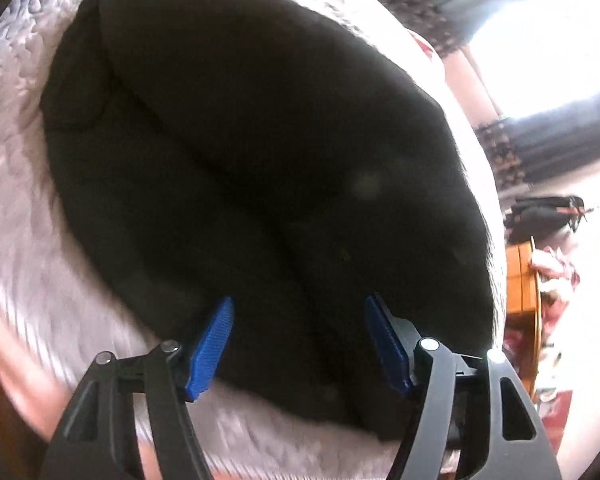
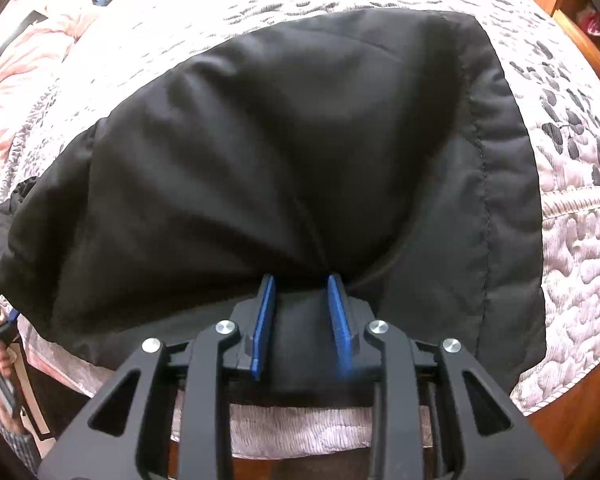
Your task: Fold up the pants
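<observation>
Black pants point(image 1: 260, 160) lie on a quilted grey-white bedspread point(image 1: 28, 200) and fill most of both views. My left gripper point(image 1: 298, 312) is open, its blue pads spread wide just above the near edge of the pants, holding nothing. My right gripper point(image 2: 300, 284) is shut on a bunched fold of the pants point(image 2: 280, 140); the cloth sits between its blue pads point(image 2: 265, 312) and creases fan out from the grip. A stitched hem runs down the right side in the right wrist view.
The bedspread point(image 2: 580, 240) covers the bed, with a pink blanket point(image 2: 16, 80) at the left. Wooden furniture point(image 1: 520, 280) stands to the right in the left wrist view, beside a bright window point(image 1: 540, 40). The wooden bed edge point(image 2: 560, 432) shows at lower right.
</observation>
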`<state>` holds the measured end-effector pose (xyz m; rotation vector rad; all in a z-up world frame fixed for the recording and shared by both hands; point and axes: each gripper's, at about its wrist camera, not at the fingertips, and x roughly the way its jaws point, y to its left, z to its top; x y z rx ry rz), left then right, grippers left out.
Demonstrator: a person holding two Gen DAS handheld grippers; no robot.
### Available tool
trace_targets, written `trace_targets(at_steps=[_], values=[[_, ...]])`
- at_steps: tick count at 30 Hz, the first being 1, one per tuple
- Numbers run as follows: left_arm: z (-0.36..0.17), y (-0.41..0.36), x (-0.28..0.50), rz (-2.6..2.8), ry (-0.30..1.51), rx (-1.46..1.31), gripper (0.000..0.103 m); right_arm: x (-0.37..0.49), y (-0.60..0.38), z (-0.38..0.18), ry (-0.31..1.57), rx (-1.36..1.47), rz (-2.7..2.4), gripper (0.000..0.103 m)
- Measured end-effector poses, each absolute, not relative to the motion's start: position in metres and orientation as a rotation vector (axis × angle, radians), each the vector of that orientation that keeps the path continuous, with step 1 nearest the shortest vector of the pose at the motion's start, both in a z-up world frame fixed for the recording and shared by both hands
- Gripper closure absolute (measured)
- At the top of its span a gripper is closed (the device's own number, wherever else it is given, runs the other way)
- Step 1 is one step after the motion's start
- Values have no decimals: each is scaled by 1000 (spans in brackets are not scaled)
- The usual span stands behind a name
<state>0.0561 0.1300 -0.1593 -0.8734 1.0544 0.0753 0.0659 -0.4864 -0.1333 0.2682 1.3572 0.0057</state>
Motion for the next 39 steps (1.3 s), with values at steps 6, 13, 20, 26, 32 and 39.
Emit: trace_targets(at_steps=[6,13,20,26,32,39], values=[[-171,139,90,14,1035,-930,36,66,-487,-133,1364,265,-1,75],[-166,124,106,23,999,-956,79,69,-484,-134,1371,249,-19,74],[-136,103,75,137,881,-854,99,69,-482,-135,1375,241,-26,74],[-122,101,10,222,843,-724,99,71,-476,-137,1379,230,-36,74],[-126,118,-5,249,917,-658,100,71,-466,-138,1382,210,-58,74],[-50,87,27,185,755,-388,89,66,-449,-118,1329,171,-91,51]])
